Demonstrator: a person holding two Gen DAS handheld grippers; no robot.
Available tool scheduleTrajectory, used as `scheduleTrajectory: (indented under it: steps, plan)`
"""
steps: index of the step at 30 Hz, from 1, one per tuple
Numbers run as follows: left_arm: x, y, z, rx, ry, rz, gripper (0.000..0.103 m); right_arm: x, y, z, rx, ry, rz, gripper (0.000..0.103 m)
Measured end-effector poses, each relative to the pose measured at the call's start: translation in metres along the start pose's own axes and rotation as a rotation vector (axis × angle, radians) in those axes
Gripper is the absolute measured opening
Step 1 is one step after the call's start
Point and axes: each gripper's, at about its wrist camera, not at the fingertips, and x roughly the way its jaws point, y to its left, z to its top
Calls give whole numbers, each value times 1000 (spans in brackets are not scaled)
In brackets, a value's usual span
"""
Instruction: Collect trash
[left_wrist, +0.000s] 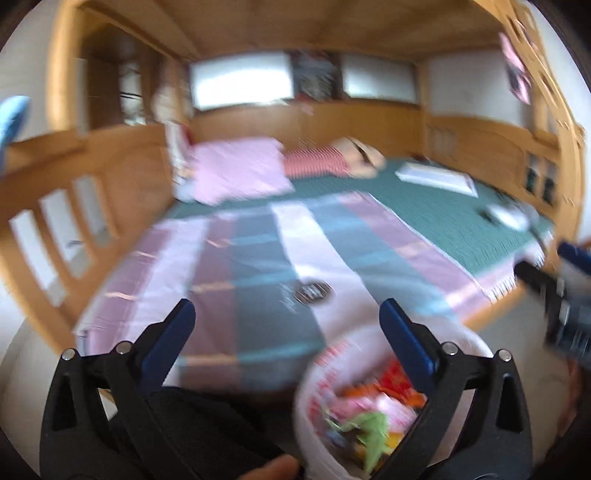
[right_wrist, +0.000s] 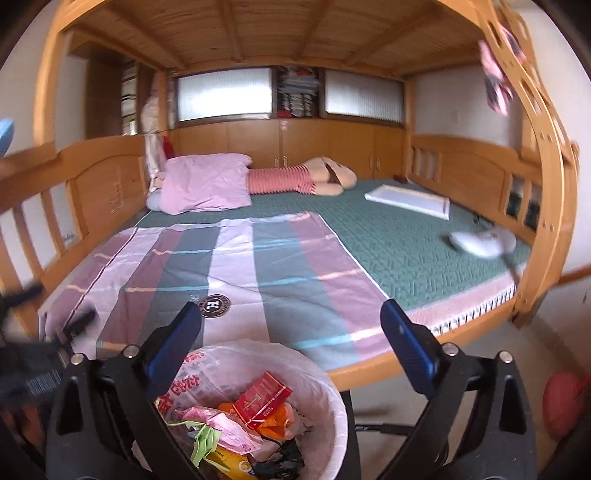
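Observation:
A round bin (right_wrist: 334, 391) lined with a white printed bag stands on the floor at the foot of the bed, below my right gripper (right_wrist: 291, 317). Inside it lie a red carton (right_wrist: 262, 398), pink wrappers (right_wrist: 229, 432), a green scrap (right_wrist: 203, 446) and orange packaging. The right gripper's blue pads are spread wide with nothing between them. The left wrist view is blurred. There the same bin (left_wrist: 308, 387) shows at the lower right, partly behind my left gripper (left_wrist: 288, 321), which is also open and empty.
A wooden bunk bed (right_wrist: 369, 369) fills the view, with a striped blanket (right_wrist: 236, 266), green mat (right_wrist: 406, 240), pink pillow (right_wrist: 207, 184), flat white board (right_wrist: 410, 201) and a white object (right_wrist: 480, 242) near the right rail. A red ball (right_wrist: 561, 406) lies on the floor.

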Motion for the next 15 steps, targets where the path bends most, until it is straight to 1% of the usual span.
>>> scheduleTrajectory:
  steps: [4,6,9,15]
  plan:
    - [-16,24,11,-43,-58,74,99,-7,17,5,-31,-27,50,100]
    - [-21,31,12,-48,-64,104,99,-8,20,7,-32,-31,63,100]
    - [-24,38,12,-68,-60,110,99,-9,19,7,-31,-33,73,100]
    - [-26,39,13,-63,-52,106,99,-9,18,7,-25,-33,67,100]
